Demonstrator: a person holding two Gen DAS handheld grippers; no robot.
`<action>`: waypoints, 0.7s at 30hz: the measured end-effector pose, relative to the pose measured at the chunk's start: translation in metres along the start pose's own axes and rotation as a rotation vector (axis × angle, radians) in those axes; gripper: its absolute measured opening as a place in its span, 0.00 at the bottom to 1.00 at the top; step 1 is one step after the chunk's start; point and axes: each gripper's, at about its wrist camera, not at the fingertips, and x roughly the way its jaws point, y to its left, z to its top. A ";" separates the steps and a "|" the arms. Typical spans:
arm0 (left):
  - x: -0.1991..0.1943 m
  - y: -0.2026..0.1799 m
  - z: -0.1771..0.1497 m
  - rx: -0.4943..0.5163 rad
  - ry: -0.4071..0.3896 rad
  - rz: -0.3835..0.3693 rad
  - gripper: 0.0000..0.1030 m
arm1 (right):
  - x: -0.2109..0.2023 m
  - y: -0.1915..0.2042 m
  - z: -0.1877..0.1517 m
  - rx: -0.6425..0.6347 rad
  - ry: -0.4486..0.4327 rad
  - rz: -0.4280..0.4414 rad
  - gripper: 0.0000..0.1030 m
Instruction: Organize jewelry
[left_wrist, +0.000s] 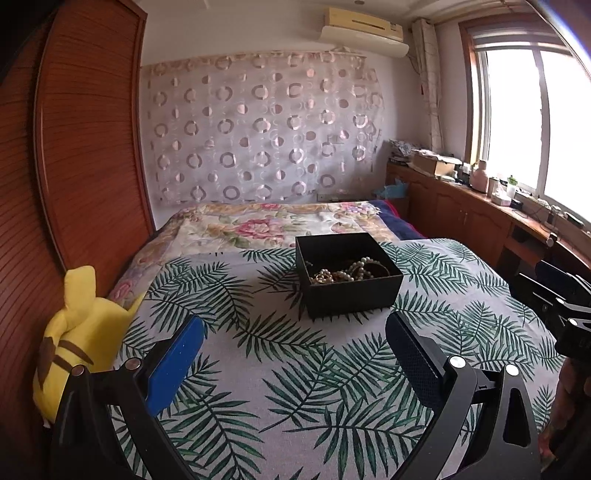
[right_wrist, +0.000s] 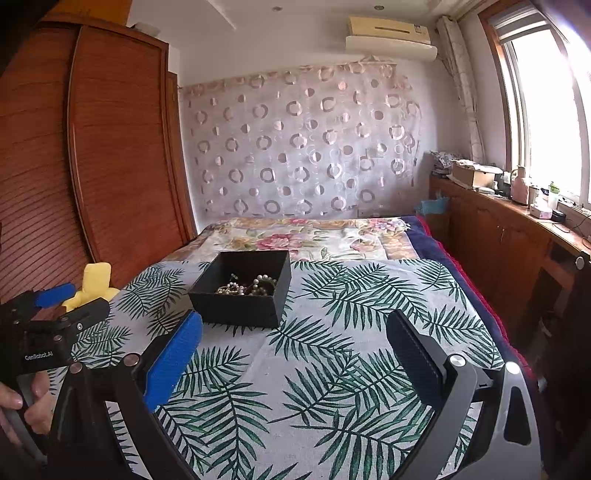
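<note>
A black open box (left_wrist: 354, 291) sits on the palm-leaf cloth on the bed, holding a tangle of pearl and bead jewelry (left_wrist: 347, 272). It also shows in the right wrist view (right_wrist: 236, 306), with the jewelry (right_wrist: 247, 286) inside. My left gripper (left_wrist: 295, 336) is open and empty, held above the cloth a little short of the box. My right gripper (right_wrist: 295, 332) is open and empty, to the right of the box and short of it. The left gripper also shows at the left edge of the right wrist view (right_wrist: 55, 302).
A yellow plush toy (left_wrist: 81, 332) lies at the bed's left edge by the wooden wardrobe (left_wrist: 74, 147). A floral blanket (left_wrist: 277, 225) covers the far bed. A wooden cabinet (right_wrist: 509, 236) with clutter runs under the window on the right.
</note>
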 end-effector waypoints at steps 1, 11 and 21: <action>0.000 0.000 0.000 0.000 0.000 0.000 0.92 | 0.000 0.000 0.000 0.000 -0.001 -0.001 0.98; -0.002 0.001 0.000 0.003 -0.005 -0.002 0.92 | 0.001 0.002 -0.001 0.002 -0.003 -0.004 0.98; -0.004 0.000 0.001 0.006 -0.007 -0.001 0.92 | 0.001 0.002 -0.001 0.002 -0.003 -0.004 0.98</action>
